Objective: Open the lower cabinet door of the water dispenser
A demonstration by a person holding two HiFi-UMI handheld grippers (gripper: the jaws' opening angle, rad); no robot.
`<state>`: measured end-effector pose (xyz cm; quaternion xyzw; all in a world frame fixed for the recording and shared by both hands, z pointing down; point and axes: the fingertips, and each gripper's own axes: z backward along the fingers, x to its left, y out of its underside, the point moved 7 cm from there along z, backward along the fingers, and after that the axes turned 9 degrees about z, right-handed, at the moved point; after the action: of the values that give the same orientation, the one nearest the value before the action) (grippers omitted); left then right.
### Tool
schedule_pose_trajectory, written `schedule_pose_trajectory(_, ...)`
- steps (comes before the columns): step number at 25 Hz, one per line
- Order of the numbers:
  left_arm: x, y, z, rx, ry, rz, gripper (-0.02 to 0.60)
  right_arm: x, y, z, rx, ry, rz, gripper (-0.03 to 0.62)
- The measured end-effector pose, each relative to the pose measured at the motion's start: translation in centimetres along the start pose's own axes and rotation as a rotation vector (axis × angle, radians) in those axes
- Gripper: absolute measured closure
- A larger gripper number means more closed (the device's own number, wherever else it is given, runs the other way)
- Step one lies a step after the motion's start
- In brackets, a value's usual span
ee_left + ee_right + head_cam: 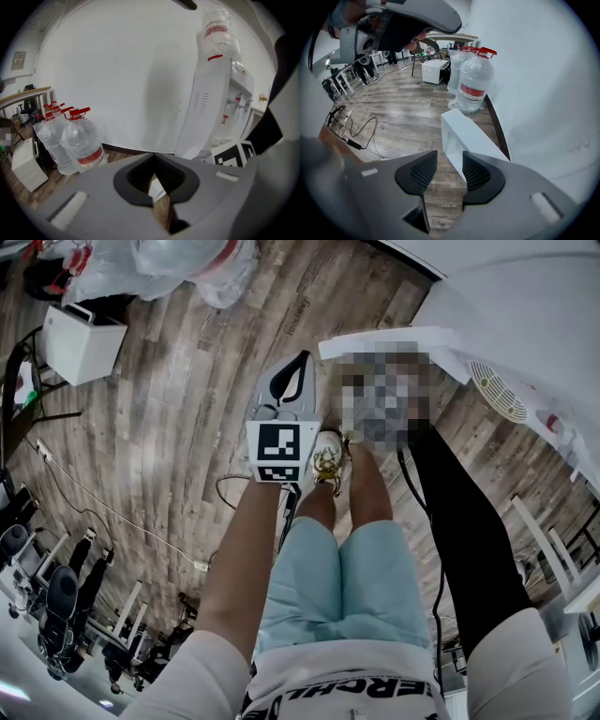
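The white water dispenser (220,103) stands against the wall with a bottle (220,33) on top; in the head view its body (534,315) fills the top right. Its lower cabinet door (464,133) stands swung out over the wooden floor, seen as a white panel (394,339) in the head view. My right gripper (449,166) is open, and the door's edge shows just beyond the gap between its pads, not touching them. My left gripper (302,362) hangs left of the door with its jaws together and nothing held (154,161). In the head view a mosaic patch hides the right gripper.
Several large water bottles (473,84) with red caps stand along the wall (79,140). A small white box (82,341) sits further left. Cables (356,136) trail on the floor, and the person's legs (347,568) stand just behind the grippers.
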<state>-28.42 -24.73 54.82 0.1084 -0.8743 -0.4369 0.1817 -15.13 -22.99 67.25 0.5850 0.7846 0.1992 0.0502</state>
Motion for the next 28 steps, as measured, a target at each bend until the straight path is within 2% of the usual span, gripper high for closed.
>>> schedule_pose_trajectory(12, 2.0, -0.7, -1.0, 0.015, -0.026, 0.015, 0.525, -0.2, -0.5, -1.2, 0.018, -0.057, 0.010, 0.427)
schedule_pose_trajectory(22, 2.1, -0.3, -0.7, 0.016, -0.030, 0.020, 0.525, 0.5, -0.9, -1.2, 0.018, -0.050, -0.013, 0.427)
schedule_pose_trajectory(28, 2.1, -0.9, 0.0, -0.004, -0.016, 0.003, 0.525, 0.8, -1.8, -0.4, -0.007, -0.008, -0.039, 0.427)
